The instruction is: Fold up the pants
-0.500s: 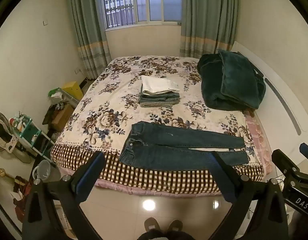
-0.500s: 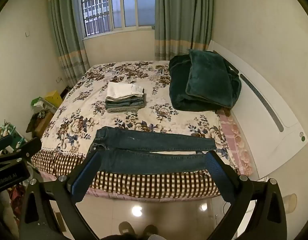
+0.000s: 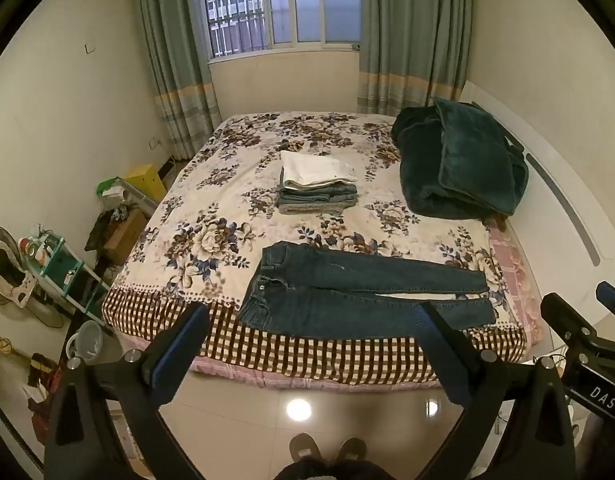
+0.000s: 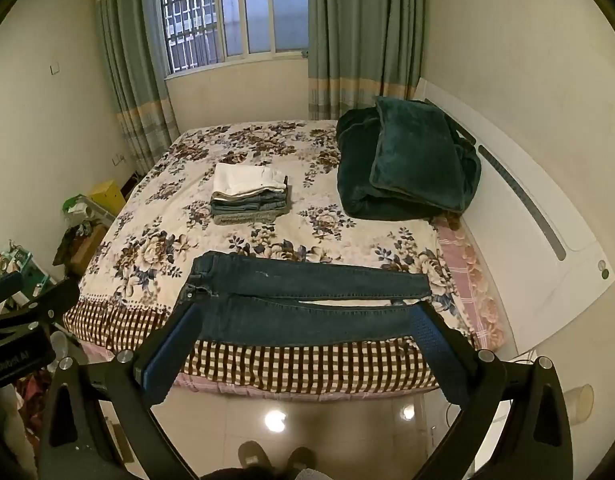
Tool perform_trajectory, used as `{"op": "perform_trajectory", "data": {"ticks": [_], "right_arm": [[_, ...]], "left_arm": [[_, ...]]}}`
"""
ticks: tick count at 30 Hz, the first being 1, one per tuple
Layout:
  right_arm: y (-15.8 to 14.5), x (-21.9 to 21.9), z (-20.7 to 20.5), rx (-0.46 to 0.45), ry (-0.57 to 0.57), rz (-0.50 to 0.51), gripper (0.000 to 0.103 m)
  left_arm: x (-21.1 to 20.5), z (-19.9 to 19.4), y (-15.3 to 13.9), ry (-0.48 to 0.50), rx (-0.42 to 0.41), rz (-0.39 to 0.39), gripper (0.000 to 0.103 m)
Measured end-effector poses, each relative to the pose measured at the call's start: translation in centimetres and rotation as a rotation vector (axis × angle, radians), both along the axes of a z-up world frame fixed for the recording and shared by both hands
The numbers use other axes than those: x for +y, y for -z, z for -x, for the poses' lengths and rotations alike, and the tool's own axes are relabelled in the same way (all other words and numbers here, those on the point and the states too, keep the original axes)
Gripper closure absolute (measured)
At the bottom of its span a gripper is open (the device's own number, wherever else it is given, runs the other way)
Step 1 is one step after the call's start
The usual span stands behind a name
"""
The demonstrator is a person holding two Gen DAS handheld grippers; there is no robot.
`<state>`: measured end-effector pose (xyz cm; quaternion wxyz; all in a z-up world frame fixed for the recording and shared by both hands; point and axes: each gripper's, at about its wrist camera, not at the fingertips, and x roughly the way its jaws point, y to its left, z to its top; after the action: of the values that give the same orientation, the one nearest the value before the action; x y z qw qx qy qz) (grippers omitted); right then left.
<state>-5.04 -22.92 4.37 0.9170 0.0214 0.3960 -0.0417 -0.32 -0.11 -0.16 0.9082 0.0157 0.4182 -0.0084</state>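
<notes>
I stand in a small bedroom with a barred window (image 3: pixel 283 4) and green curtains (image 4: pixel 355 36) on the far wall. The bed (image 3: pixel 227 184) under its flowered spread fills the middle. A dark green blanket (image 3: pixel 459 164) lies bundled at the far right, against the white headboard (image 4: pixel 523 216). A stack of folded clothes (image 3: pixel 317 186), white piece on top, sits mid-bed. The jeans (image 3: pixel 359 292) lie flat along the near edge, waist to the left, legs side by side running right, unfolded. My left tongs (image 3: pixel 311 344) hang above the floor short of the bed, fingers wide apart, empty. My right tongs (image 4: pixel 303 340) do the same, blue pads (image 4: pixel 167 356) spread, touching nothing. My shoes (image 3: pixel 327 448) show on the glossy tile below.
</notes>
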Motion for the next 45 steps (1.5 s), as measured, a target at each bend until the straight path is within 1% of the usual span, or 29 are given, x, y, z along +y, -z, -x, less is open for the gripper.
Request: {"op": "perform_trajectory", "data": {"ticks": [25,29,30,31,33,45], "right_arm": [[0.0,-0.4,0.3,-0.006,0.003,-0.005,0.000],[-0.7,-0.4,0.6,-0.012,0.009,-0.009,0.000],[-1.4,-0.4,0.6,-0.014,0.009,-0.010,0.000],[-1.4,-0.4,0.7,-0.015,0.009,-0.010,0.000],[-1.5,-0.5,0.7,-0.016,0.009,-0.012,0.000],[-1.8,-0.6,0.4,-0.024,0.014,-0.013,0.000]], "left_arm": [[0.2,0.0,-0.5,0.000,-0.009,-0.011,0.000],[-0.2,0.1,-0.6,0.002,-0.011,-0.011,0.000],[-0.3,0.1,-0.6,0.003,-0.011,-0.011,0.000],[-0.3,0.2,-0.5,0.002,-0.011,-0.012,0.000],[-0.5,0.7,-1.5,0.007,-0.011,-0.012,0.000],[-1.2,0.4,-1.4,0.007,-0.018,-0.015,0.000]]}}
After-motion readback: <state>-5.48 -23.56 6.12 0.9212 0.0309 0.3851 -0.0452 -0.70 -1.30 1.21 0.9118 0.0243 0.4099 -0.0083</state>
